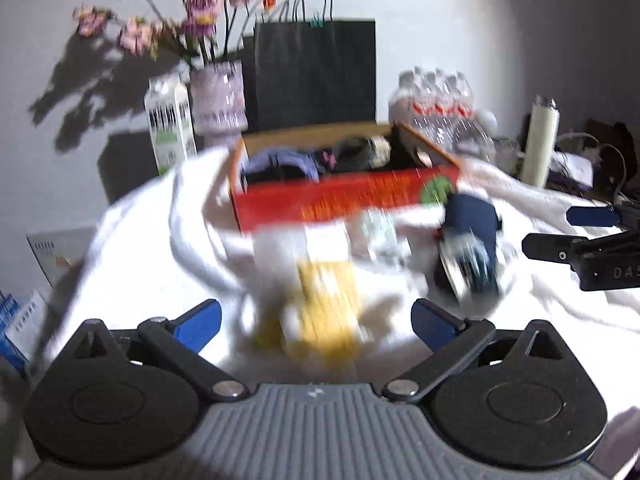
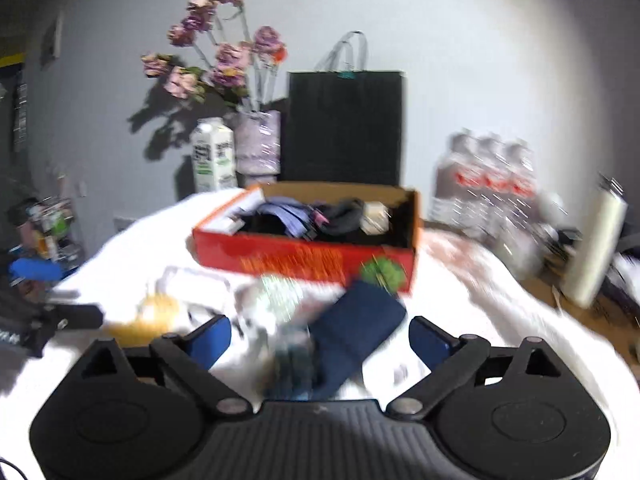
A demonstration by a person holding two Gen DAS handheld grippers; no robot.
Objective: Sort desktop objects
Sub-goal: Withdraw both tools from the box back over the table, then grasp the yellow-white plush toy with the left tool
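Both tools gape wide: left tool (image 1: 316, 322) before a blurred, seemingly yellow packet (image 1: 326, 300), right tool (image 2: 320, 338) before a navy pouch (image 2: 352, 336).

both views are smeared by motion blur. the yellow item (image 1: 324, 304) ahead of the left gripper (image 1: 316, 322) cannot be identified, nor the print on it. the dark blue object (image 2: 356, 332) between the right gripper (image 2: 320, 340) fingers is unresolved, and contact cannot be judged. lettering on the red box (image 1: 340, 196) is unreadable; its contents are indistinct. the water bottle pack (image 2: 488, 184) labels are illegible. the right gripper is cut off at the left view's right edge.
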